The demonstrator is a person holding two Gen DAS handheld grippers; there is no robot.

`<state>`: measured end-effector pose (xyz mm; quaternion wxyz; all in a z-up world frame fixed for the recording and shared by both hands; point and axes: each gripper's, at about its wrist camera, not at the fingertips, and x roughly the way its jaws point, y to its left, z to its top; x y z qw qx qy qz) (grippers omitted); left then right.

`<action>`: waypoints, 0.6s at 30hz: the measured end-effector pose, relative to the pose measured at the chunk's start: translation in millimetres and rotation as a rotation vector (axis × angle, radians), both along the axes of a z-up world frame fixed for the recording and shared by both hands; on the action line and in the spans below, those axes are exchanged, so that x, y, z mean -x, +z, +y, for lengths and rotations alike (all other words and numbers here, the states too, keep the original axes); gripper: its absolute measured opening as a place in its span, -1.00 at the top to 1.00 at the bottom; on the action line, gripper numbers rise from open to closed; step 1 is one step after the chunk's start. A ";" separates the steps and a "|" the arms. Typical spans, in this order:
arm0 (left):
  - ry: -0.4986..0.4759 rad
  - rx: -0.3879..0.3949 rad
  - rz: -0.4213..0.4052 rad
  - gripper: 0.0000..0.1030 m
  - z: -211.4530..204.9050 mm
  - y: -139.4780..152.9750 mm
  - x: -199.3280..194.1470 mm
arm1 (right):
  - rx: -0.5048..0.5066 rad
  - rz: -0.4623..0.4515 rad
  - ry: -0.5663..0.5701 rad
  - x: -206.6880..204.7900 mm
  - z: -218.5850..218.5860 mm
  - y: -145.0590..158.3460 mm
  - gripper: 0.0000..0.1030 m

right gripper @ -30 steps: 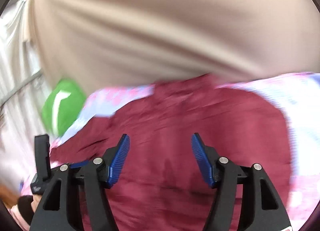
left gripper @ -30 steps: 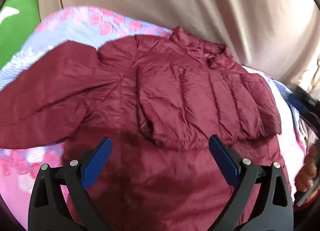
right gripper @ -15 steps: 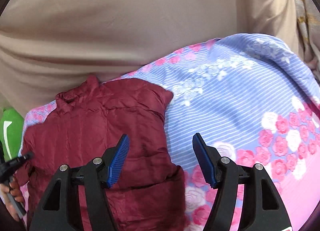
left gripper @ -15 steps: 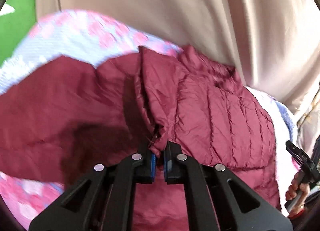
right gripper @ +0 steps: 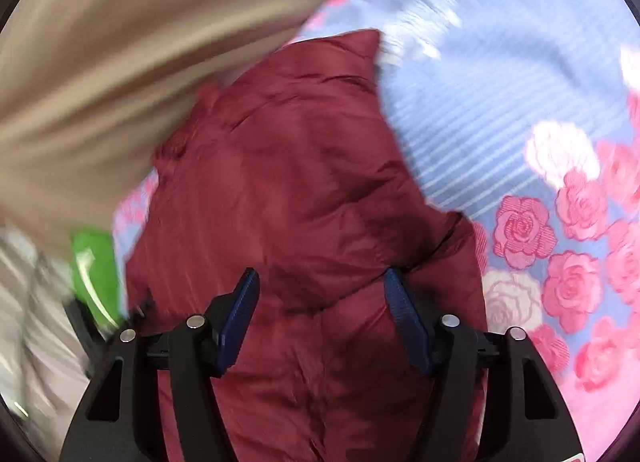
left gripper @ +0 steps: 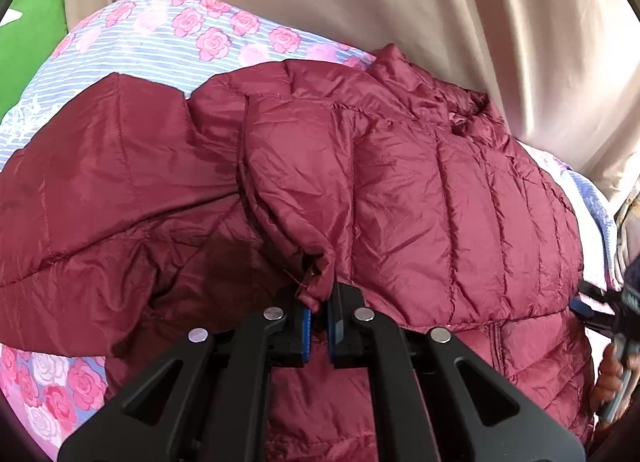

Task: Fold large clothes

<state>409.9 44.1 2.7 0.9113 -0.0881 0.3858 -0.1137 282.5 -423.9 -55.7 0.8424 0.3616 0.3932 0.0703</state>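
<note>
Left gripper [left gripper: 318, 318] pinches jacket [left gripper: 400, 202] cuff; right gripper [right gripper: 320, 322] narrowing, empty, over jacket, collar end toward curtain [left gripper: 400, 2].

No readable text, label, brand, number or sign in either view.

The right gripper [right gripper: 320, 322] hung over the maroon puffer jacket [right gripper: 288, 190], its jaws apart and just closing, pads clear of the fabric. The jacket lay on a rose-patterned bedsheet [right gripper: 520, 110], beige curtain [right gripper: 120, 62] behind
</note>
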 end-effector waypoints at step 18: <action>-0.031 -0.093 0.010 0.88 -22.9 -19.5 -3.9 | 0.307 -0.059 -0.239 34.7 -22.1 55.0 0.81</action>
